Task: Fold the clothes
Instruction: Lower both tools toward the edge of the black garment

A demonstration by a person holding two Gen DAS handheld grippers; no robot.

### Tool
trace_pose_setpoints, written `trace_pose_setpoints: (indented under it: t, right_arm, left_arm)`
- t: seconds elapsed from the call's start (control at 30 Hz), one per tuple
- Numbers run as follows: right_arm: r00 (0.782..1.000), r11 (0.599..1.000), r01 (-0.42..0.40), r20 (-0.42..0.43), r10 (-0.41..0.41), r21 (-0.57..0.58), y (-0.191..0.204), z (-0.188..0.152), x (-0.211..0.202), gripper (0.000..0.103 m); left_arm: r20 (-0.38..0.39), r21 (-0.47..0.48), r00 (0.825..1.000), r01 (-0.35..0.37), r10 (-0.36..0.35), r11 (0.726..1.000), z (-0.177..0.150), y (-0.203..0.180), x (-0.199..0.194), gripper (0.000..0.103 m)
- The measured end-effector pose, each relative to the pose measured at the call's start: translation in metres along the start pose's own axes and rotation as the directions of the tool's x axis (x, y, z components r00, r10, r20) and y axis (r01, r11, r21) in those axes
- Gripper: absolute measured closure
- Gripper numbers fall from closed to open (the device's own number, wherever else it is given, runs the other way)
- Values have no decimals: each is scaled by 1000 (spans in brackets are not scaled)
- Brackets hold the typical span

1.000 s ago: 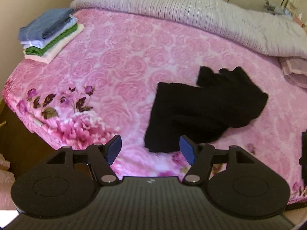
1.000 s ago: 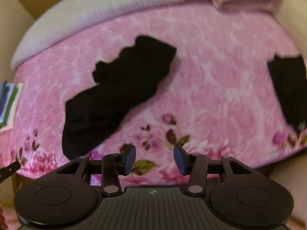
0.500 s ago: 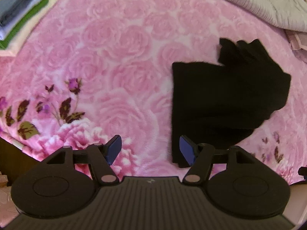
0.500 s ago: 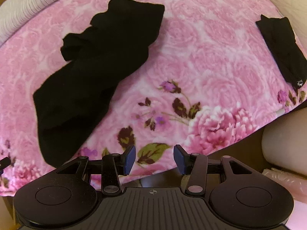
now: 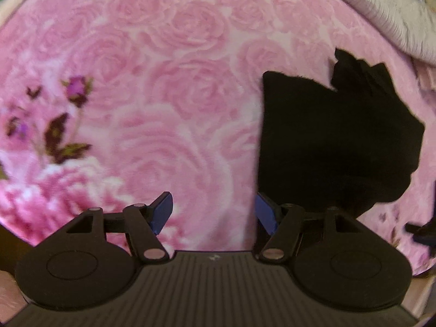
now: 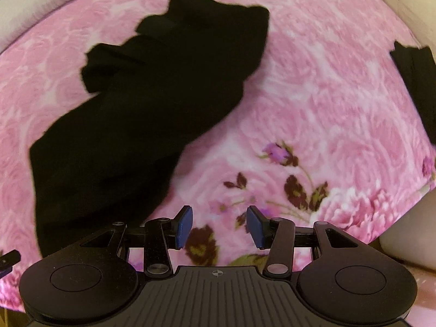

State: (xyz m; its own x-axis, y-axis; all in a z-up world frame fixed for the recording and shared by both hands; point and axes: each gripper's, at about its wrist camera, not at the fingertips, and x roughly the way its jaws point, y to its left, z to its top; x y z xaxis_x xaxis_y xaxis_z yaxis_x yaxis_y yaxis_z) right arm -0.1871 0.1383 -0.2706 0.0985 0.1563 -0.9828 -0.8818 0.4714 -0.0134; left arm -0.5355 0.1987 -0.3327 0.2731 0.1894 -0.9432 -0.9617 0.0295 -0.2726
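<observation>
On the bedspread (image 5: pixel 163 87), black garment (image 5: pixel 327 141) lies between both tongs.

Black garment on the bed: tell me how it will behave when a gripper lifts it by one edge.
The black garment lies rumpled with soft folds, so it will probably droop limply. It looks knit-like and matte, so likely not slippery. Bunched layers may unfold and trail across the pink blanket.

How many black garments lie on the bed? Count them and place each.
2. One black garment lies crumpled mid-bed, ahead-left of the right gripper. A second black garment sits at the bed's right edge, cut off by the frame. More may lie out of view.
</observation>
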Motion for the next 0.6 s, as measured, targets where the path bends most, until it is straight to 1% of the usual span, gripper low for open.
trace_pose_setpoints:
  t: [0.07,0.17,0.37,0.4,0.43,0.5,0.53,0.57,0.6]
  right_arm:
    - [1000,1000,13,-15,-13,14,-8,-1,10,55]
    - [999,999,26,-28,-26,20,-20,-4,17,55]
    - [996,996,83,-38,-82,31,-49,-10,23,55]
    - [995,995,93,-43,-91,38,-54,-12,25,55]
    - [994,994,102,-50,-100,48,-59,-13,26,55]
    - [992,991,115,-64,-111,67,-69,-16,28,55]
    - [991,990,117,-68,-112,73,-72,-17,28,55]
    - [991,990,118,-70,-113,76,-76,-18,28,55]
    - [991,990,120,-71,-114,76,-79,-20,28,55]
  left_arm:
    - [13,-23,999,48,-48,999,4,0,7,40]
    - [36,-53,990,135,-133,989,12,-4,23,40]
    - [50,-145,973,229,-224,963,30,-15,65,41]
    - [45,-154,972,233,-229,960,32,-17,73,41]
    - [43,-158,975,222,-218,962,33,-20,80,43]
    - [61,-150,978,208,-201,967,34,-26,86,41]
    - [66,-131,979,202,-195,971,35,-30,86,46]
    - [72,-113,979,196,-189,974,35,-35,86,67]
    - [73,-101,979,199,-193,975,35,-38,86,80]
